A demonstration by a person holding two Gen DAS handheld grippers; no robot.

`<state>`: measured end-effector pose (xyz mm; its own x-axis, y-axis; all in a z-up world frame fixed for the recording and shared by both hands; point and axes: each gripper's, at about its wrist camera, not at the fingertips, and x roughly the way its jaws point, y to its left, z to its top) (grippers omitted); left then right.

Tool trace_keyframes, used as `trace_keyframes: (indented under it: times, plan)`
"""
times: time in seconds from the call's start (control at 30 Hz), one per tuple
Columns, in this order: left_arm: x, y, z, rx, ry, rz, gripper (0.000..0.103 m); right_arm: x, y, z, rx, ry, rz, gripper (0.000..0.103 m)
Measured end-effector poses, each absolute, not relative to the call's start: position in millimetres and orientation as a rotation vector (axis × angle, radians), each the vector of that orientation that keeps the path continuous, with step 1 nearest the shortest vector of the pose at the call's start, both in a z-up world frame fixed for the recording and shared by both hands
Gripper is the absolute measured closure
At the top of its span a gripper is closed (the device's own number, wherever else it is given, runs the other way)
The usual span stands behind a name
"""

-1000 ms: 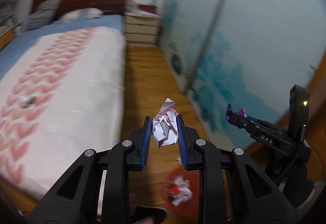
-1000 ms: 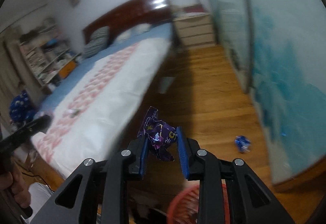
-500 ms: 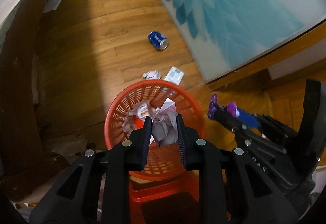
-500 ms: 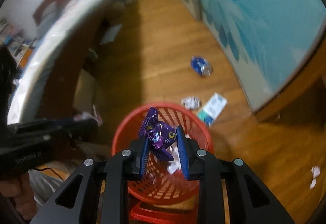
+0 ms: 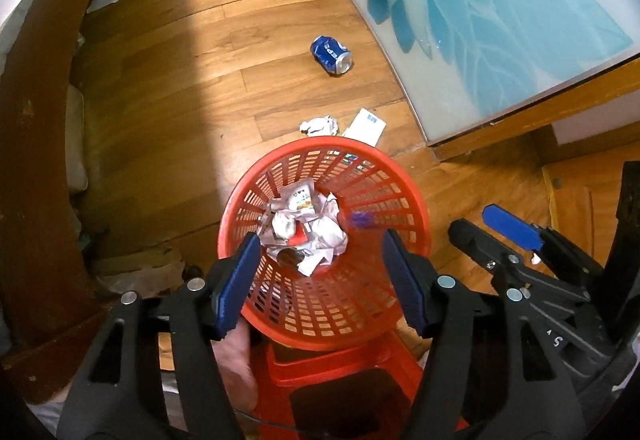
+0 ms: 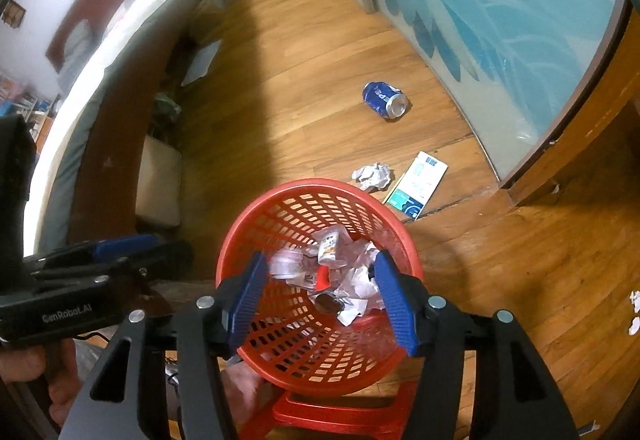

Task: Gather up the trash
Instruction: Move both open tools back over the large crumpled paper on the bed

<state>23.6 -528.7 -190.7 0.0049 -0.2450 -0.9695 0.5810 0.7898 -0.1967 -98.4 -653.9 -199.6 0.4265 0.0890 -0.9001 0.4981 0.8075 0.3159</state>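
Trash fills the bottom of the red basket (image 5: pixel 404 196): crumpled paper and wrappers (image 5: pixel 308 228) in a heap. I hold both tongs right over it, pointing down. My left tongs (image 5: pixel 320 280) are spreading apart with nothing between the blue pads; a purple blur (image 5: pixel 360 219) shows inside the basket near the right pad. My right tongs (image 6: pixel 320 294) are spreading too, and nothing is pinched there. A white blur (image 6: pixel 285 265) sits by the left pad. The basket stands on a red stool (image 5: pixel 340 372). On the wood floor (image 5: pixel 200 80) beyond it lie a blue can (image 5: pixel 331 55), a paper ball (image 6: pixel 372 176) and a flat packet (image 6: pixel 418 190), close to the basket.
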Motion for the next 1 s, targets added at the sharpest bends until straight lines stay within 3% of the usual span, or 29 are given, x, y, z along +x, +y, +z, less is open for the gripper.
trace_keyframes:
  times: [0.57, 0.87, 1.0]
  plan:
    - [29, -491, -116, 0.28, 1.191, -0.67, 0.039, -57, -613, -124, 0.448, 1.015, -0.32, 0.046]
    - [82, -331, 2, 0.084, 0.861, -0.506, 0.038, 24, -547, -49, 0.388, 0.876, -0.198, 0.046]
    - [109, -232, 38, 0.013, 0.721, -0.388, 0.031, 86, -478, -18, 0.324, 0.826, -0.062, 0.044]
